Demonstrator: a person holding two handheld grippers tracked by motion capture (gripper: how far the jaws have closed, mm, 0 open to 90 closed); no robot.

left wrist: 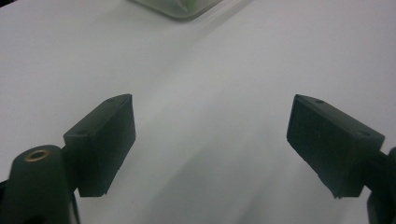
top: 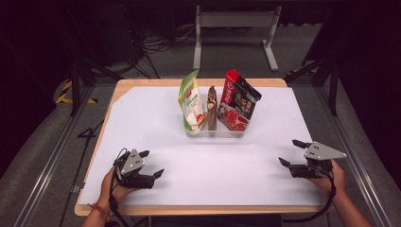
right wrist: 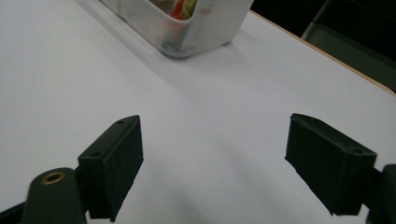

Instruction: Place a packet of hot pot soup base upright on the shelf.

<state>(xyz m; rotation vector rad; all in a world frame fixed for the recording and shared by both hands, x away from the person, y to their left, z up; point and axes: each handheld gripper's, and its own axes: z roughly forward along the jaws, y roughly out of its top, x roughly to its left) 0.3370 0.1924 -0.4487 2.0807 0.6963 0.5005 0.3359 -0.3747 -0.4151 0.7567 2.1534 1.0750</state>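
Packets: green bag, brown stick, red bag upright in clear bin | my left tongs, right tongs: both open, empty, on counter | sorting looks finished.

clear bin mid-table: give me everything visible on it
The clear plastic bin is a low, rectangular, translucent tub with rounded corners, sitting flat on the white table cover, toward the far side. Three packs stand upright in it, rising well above its rim: a green-and-white pouch at left, a narrow brown pack in the middle, a red-and-black bag at right. Neither gripper touches it.
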